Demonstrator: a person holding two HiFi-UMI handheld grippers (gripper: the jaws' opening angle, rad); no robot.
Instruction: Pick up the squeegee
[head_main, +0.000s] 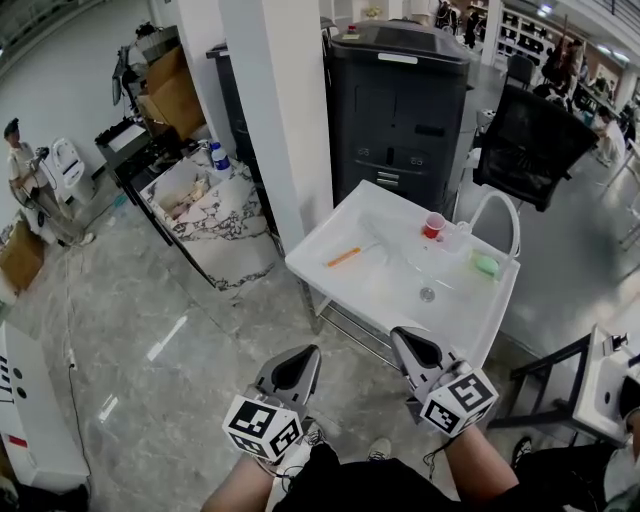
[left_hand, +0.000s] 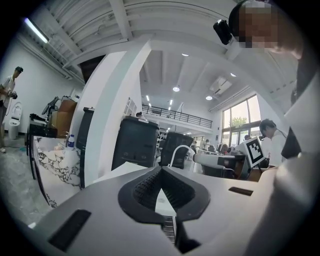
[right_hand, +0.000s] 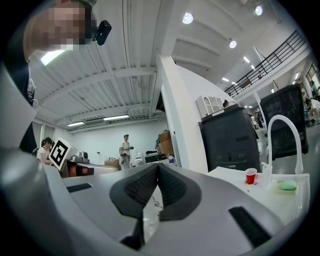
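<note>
Squeegee (head_main: 343, 257), which we take to be the slim orange piece, lies flat on the left part of the white sink basin (head_main: 380, 292), well apart from both our claws. Farther right on the basin we see a red cup (head_main: 433, 225), a green sponge (head_main: 485, 264) and the arched white faucet (head_main: 500, 205). A black cabinet (head_main: 400, 110) stands behind the basin, and a white pillar (head_main: 285, 110) to its left. Our left gripper (head_main: 305, 358) and right gripper (head_main: 408, 340) hover short of the basin's near edge, each with its jaws pressed together on nothing.
</note>
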